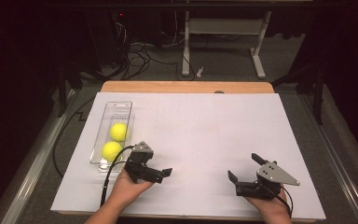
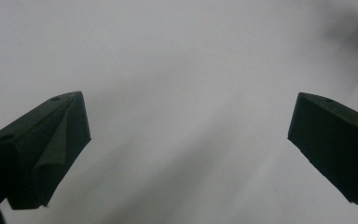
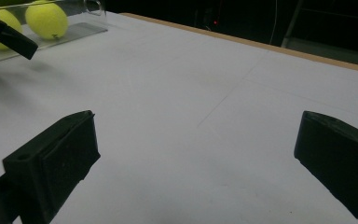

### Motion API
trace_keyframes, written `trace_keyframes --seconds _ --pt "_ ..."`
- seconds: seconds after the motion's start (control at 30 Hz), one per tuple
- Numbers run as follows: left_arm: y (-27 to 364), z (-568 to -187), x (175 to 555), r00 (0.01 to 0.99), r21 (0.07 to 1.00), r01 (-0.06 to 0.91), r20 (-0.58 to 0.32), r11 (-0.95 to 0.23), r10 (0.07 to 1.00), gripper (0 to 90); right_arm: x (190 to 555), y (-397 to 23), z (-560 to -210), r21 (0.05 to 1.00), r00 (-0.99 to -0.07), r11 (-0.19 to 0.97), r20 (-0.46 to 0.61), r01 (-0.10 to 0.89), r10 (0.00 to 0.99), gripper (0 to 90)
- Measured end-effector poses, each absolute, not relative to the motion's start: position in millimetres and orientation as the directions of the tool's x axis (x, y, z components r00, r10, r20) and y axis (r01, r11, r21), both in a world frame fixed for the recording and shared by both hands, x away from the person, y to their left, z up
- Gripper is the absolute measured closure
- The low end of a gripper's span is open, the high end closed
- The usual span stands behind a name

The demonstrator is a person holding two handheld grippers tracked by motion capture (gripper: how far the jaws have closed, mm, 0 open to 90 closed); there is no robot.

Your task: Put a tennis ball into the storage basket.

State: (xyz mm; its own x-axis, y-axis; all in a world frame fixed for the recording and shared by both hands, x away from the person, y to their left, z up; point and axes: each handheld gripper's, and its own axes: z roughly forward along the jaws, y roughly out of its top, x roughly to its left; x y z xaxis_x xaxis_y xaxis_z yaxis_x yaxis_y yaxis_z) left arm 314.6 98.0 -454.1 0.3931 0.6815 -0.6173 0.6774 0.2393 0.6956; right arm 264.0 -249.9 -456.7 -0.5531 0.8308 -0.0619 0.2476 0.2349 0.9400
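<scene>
The two black tools, left (image 1: 154, 173) and right (image 1: 245, 168), rest wide open and empty low on the white desk (image 1: 214, 126). Two fuzzy yellow tennis balls (image 1: 118, 131) (image 1: 111, 150) sit in the clear plastic tray (image 1: 127, 108) just beside the left tool. A clumsy grab could knock the tray or send a ball rolling.

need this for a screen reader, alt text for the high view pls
Two yellow tennis balls lie in a clear plastic tray at the left of a white table. Near the front edge, the left gripper and right gripper rest open, empty.
</scene>
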Motion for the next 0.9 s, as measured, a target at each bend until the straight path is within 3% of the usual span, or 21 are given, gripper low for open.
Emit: trace_keyframes --seconds 0.47,0.9 --pt "118 -424 292 0.534 0.782 0.533 -0.607 0.323 0.589 0.3 263 -253 -456 0.943 -0.538 0.219 -0.053 0.250 0.841 0.3" --pt "158 -410 283 0.547 0.790 0.420 -0.613 0.447 0.570 0.3 260 -259 -452 0.951 -0.520 0.193 -0.041 0.242 0.853 0.3"
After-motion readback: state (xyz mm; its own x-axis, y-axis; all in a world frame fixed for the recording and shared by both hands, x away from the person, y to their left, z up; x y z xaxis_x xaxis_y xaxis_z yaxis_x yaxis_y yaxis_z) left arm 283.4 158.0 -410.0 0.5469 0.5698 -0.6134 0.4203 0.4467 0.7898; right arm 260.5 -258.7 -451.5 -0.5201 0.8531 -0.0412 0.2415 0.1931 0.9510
